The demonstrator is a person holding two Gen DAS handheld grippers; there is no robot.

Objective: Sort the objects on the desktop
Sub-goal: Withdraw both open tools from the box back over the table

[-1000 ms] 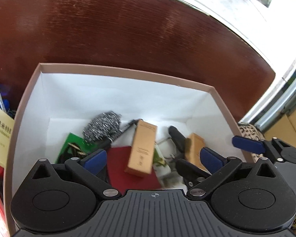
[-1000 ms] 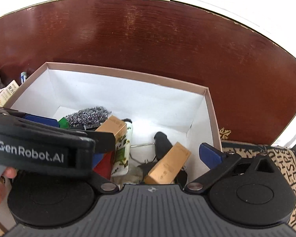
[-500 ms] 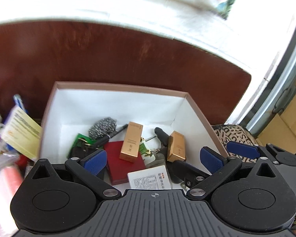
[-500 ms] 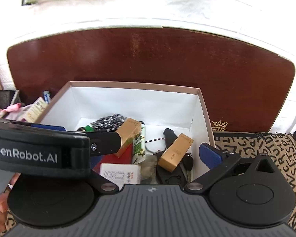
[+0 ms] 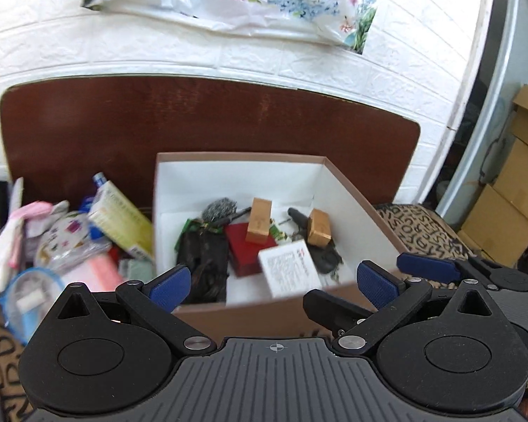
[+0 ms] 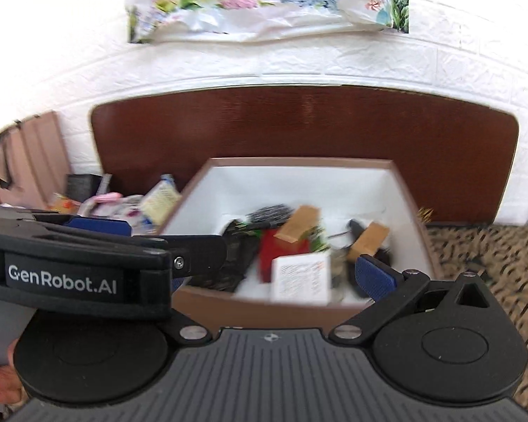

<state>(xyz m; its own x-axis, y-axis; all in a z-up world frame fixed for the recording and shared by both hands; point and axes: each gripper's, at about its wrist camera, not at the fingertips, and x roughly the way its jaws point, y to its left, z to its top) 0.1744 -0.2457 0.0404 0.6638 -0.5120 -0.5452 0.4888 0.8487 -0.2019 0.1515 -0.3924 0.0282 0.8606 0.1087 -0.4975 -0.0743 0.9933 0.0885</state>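
A brown box with a white lining holds several items: a steel scrubber, two tan cartons, a red case, a white printed carton and dark objects. My left gripper is open and empty, held back from the box's near wall. My right gripper is open and empty, also short of the box; its left finger is hidden behind the left gripper's body.
A pile of loose items lies left of the box: a yellow-green carton, pink cloth, a clear blue-rimmed lid. A dark wooden headboard stands behind. A letter-patterned cloth covers the surface. Cardboard boxes stand at far right.
Both grippers have pulled back and up out of the box, so the whole box, the side pile and the wall now show. Both stay open and empty.
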